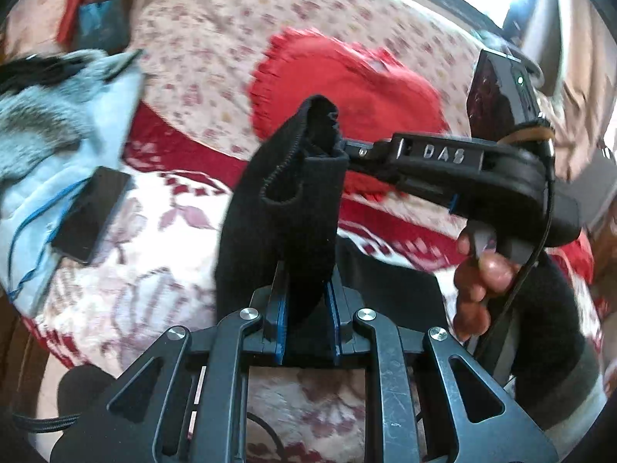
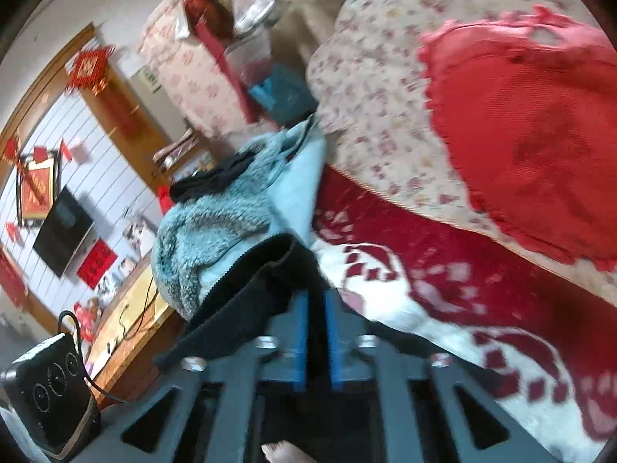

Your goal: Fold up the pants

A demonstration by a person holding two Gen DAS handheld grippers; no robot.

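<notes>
The black pants (image 1: 285, 208) hang bunched between both grippers above the bed. My left gripper (image 1: 304, 289) is shut on the lower part of the fabric, which rises up from its blue-padded fingers (image 1: 277, 308). My right gripper (image 1: 343, 146) comes in from the right in the left wrist view, marked DAS, and is shut on the pants' upper edge. In the right wrist view the right gripper (image 2: 316, 308) pinches the black pants (image 2: 250, 301) between its blue fingers (image 2: 300, 328); the fabric drapes off to the left.
A red and white patterned blanket (image 1: 154, 262) covers the bed. A floral quilt (image 1: 216, 58) and a red cushion (image 1: 347, 88) lie behind. A grey fleece garment (image 1: 42, 115) and a black phone (image 1: 92, 216) lie at the left. A black heater (image 2: 46, 393) stands beside the bed.
</notes>
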